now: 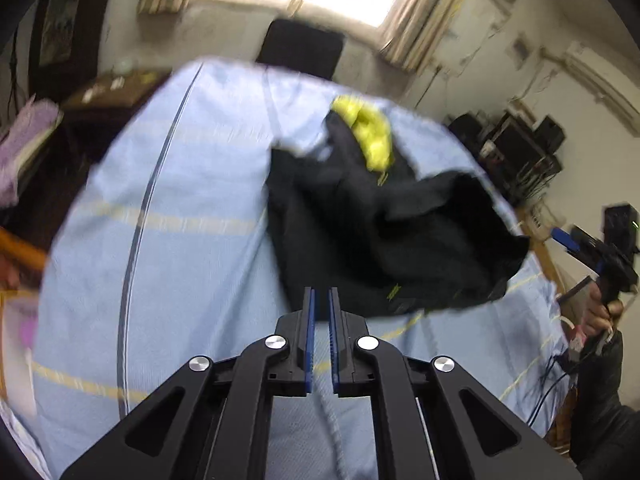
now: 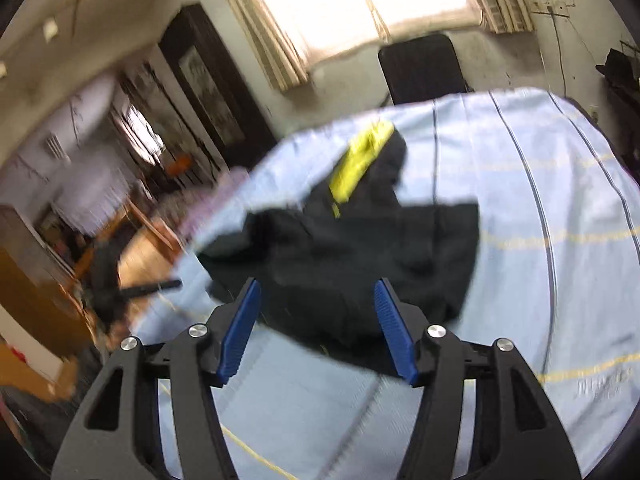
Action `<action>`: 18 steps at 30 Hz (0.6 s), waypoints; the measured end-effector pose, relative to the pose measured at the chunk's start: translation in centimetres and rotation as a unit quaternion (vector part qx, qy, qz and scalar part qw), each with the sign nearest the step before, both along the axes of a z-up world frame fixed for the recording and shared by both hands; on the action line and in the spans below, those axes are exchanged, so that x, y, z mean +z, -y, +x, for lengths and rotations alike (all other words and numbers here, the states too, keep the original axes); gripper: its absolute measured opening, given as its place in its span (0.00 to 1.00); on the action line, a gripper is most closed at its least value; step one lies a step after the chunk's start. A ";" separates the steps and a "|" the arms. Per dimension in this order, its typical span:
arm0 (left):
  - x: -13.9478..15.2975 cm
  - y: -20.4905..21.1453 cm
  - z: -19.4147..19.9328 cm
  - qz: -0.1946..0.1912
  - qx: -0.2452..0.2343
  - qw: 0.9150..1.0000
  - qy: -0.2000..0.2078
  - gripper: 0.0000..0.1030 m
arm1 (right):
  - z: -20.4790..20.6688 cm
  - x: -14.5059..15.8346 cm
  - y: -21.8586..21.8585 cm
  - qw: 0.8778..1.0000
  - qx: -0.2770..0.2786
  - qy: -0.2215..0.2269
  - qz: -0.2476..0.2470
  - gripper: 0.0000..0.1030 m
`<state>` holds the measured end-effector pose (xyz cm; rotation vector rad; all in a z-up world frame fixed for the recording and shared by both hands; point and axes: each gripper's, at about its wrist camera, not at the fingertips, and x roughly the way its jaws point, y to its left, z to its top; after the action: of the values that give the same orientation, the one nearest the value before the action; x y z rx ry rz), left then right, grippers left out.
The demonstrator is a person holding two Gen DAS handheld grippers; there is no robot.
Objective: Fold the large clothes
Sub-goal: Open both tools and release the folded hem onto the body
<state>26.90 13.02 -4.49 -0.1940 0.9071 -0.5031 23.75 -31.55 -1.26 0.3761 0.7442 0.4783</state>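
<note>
A dark jacket [image 1: 360, 224] with a bright yellow lining [image 1: 368, 132] lies crumpled on a light blue striped sheet [image 1: 180, 220]. My left gripper [image 1: 322, 294] hovers just before the jacket's near edge; its jaws are nearly closed with a thin gap and hold nothing. The right gripper [image 1: 568, 240] shows at the far right of the left wrist view, past the bed's edge. In the right wrist view the jacket [image 2: 360, 256] and its yellow lining [image 2: 360, 160] lie ahead. My right gripper [image 2: 316, 288] is open and empty, above the jacket's near edge.
The sheet [image 2: 540, 200] covers a bed. A black chair [image 1: 300, 48] stands at the far side under a bright window. Wooden furniture [image 1: 108, 92] and a purple cloth [image 1: 24, 144] stand on the left. Cluttered shelves with cables [image 1: 520, 148] stand on the right.
</note>
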 end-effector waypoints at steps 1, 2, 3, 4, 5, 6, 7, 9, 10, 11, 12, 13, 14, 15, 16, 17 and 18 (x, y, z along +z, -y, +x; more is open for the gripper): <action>1.3 1.0 1.0 -0.006 -0.007 1.000 0.013 0.28 | 1.3 0.7 -0.2 1.000 -0.008 -0.001 -0.001 0.56; 1.8 1.6 1.6 -0.007 -0.009 1.000 0.018 0.40 | 2.6 1.1 -0.6 1.000 -0.016 -0.001 -0.006 0.56; 2.3 2.3 2.3 -0.007 -0.008 1.000 0.022 0.62 | 4.5 1.4 -1.0 1.000 -0.024 -0.002 -0.011 0.56; 2.4 3.1 3.4 -0.007 0.002 1.000 0.022 0.68 | 6.0 1.5 -1.5 1.000 -0.024 -0.005 -0.016 0.56; 2.2 3.5 4.5 -0.010 0.008 1.000 0.015 0.68 | 7.3 1.3 -2.1 1.000 -0.021 -0.010 -0.021 0.56; 2.0 3.8 5.5 -0.020 0.009 1.000 0.002 0.68 | 8.7 0.7 -2.7 0.999 -0.018 -0.022 -0.020 0.56; 1.6 4.0 6.9 -0.039 0.005 0.999 -0.015 0.68 | 9.8 -0.1 -3.3 0.999 -0.012 -0.037 -0.018 0.56; 0.9 4.1 9.2 -0.066 0.013 0.997 -0.043 0.68 | 11.4 -1.7 -4.5 0.998 -0.011 -0.058 -0.038 0.56; 0.4 4.2 9.9 -0.074 0.016 0.996 -0.055 0.68 | 12.0 -2.4 -4.9 0.997 -0.015 -0.066 -0.047 0.56; 0.0 4.4 10.6 -0.079 0.013 0.994 -0.068 0.68 | 12.3 -3.0 -5.0 0.996 -0.016 -0.073 -0.050 0.56; -0.8 4.8 11.4 -0.080 0.007 0.993 -0.090 0.68 | 12.7 -3.6 -5.3 0.996 -0.013 -0.081 -0.046 0.56; -1.2 5.2 11.7 -0.079 0.006 0.992 -0.102 0.67 | 12.9 -3.8 -5.5 0.996 -0.008 -0.083 -0.040 0.56; -1.6 5.3 11.7 -0.079 0.005 0.991 -0.106 0.67 | 12.8 -3.9 -5.6 0.996 -0.005 -0.082 -0.040 0.56; -1.9 5.4 11.5 -0.076 0.002 0.992 -0.105 0.67 | 12.8 -3.8 -5.8 0.996 0.001 -0.078 -0.045 0.56; -2.1 5.6 11.3 -0.069 0.001 0.992 -0.102 0.67 | 12.7 -3.7 -6.0 0.996 0.009 -0.077 -0.051 0.56; -2.2 5.7 11.1 -0.068 -0.002 0.993 -0.100 0.67 | 12.6 -3.8 -6.3 0.996 0.013 -0.077 -0.052 0.56; -2.2 5.7 11.0 -0.069 -0.005 0.993 -0.098 0.67 | 12.3 -3.8 -6.5 0.995 0.022 -0.077 -0.053 0.56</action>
<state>37.90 7.28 -6.73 -0.3688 1.0650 -0.5642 36.08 -25.03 -5.05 0.3003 0.9245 0.4525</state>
